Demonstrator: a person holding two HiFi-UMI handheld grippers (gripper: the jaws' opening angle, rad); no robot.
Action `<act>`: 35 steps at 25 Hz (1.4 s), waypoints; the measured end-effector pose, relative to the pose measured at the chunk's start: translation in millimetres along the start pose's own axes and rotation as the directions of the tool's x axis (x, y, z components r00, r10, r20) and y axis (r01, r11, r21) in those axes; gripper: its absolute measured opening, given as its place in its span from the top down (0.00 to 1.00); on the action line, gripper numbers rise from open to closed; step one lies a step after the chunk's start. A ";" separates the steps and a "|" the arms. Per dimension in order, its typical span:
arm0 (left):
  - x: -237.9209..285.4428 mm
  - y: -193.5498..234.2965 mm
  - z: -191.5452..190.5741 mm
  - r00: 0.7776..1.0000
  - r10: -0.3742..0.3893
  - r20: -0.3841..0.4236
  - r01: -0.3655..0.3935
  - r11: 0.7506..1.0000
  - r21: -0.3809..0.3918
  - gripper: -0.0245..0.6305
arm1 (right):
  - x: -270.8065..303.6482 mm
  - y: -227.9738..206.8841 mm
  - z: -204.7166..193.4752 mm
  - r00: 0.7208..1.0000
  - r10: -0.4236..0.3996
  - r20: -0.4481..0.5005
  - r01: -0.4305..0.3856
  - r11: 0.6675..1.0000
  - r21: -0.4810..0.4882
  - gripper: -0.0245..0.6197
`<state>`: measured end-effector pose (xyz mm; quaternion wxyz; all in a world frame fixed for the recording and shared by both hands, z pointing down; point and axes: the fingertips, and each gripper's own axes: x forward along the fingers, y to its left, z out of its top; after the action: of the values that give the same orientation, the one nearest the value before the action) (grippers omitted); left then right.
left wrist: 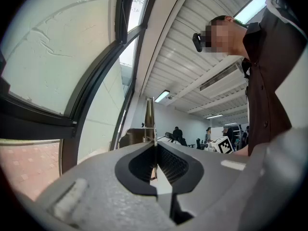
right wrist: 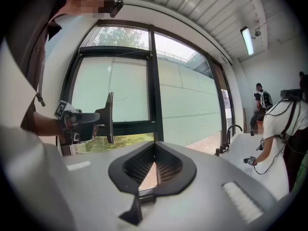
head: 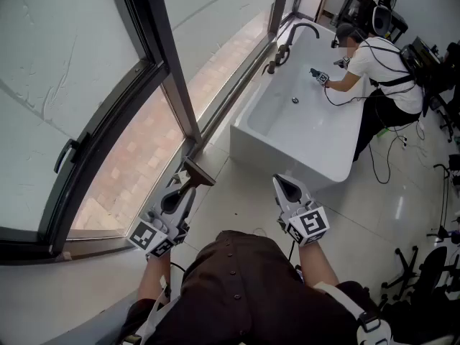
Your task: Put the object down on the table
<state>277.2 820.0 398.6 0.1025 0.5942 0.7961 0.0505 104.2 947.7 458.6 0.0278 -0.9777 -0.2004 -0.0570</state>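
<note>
The left hand-held gripper (head: 188, 184), closed on a squeegee (head: 199, 171), has the dark window frame (head: 169, 77) close on its left and the white bathtub (head: 302, 149) ahead to its right, leaving 1 narrow strip of bare floor (head: 230, 192) between them to pass along. The right hand-held gripper (head: 286, 185), jaws together on nothing, faces the tub's near corner, with open tiles to its right. Farther right, a person (head: 384, 63) bent over the tub, a trailing cable (head: 379, 165) and chair bases (head: 408, 264) stand in the way.
</note>
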 end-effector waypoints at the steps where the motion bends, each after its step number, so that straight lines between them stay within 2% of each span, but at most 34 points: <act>1: -3.4 1.4 1.8 1.000 -0.008 0.011 0.007 1.000 0.010 0.96 | 4.7 2.4 0.6 1.000 0.003 0.000 -0.003 1.000 -0.003 0.95; 5: -22.4 15.2 3.9 1.000 -0.003 0.017 0.002 1.000 0.029 0.96 | 24.7 16.1 -1.1 1.000 0.020 0.001 -0.020 1.000 0.000 0.95; 12: -44.0 42.2 2.3 0.991 0.129 0.029 -0.129 0.992 0.015 0.96 | 61.1 13.4 3.4 0.995 0.101 0.013 -0.101 0.995 -0.003 0.95; 18: -33.7 41.3 16.5 0.968 0.234 0.088 -0.238 0.971 0.038 0.96 | 88.0 -8.5 20.1 0.975 0.223 0.022 -0.222 0.974 -0.031 0.95; 23: -34.0 31.5 20.0 0.925 0.353 0.139 -0.360 0.932 0.031 0.96 | 109.6 -8.6 29.3 0.936 0.349 0.034 -0.346 0.936 -0.068 0.95; 27: -37.2 18.9 19.2 0.895 0.421 0.147 -0.432 0.900 0.057 0.96 | 122.9 3.2 29.5 0.896 0.444 0.021 -0.441 0.894 -0.078 0.95; 29: -42.9 11.9 18.4 0.873 0.463 0.152 -0.476 0.878 0.059 0.96 | 126.4 8.3 32.2 0.879 0.477 0.006 -0.475 0.877 -0.069 0.95; 32: -53.4 1.8 18.5 0.832 0.530 0.167 -0.545 0.837 0.058 0.96 | 128.8 21.8 39.3 0.832 0.554 0.016 -0.552 0.831 -0.066 0.95; 35: -57.3 -13.4 16.2 0.789 0.586 0.187 -0.602 0.797 0.047 0.96 | 125.4 34.7 42.1 0.783 0.622 0.013 -0.612 0.775 -0.157 0.95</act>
<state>283.9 760.6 386.1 0.1148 0.8210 0.5592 -0.0099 236.7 967.8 431.1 -0.0321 -0.9899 0.1349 -0.0279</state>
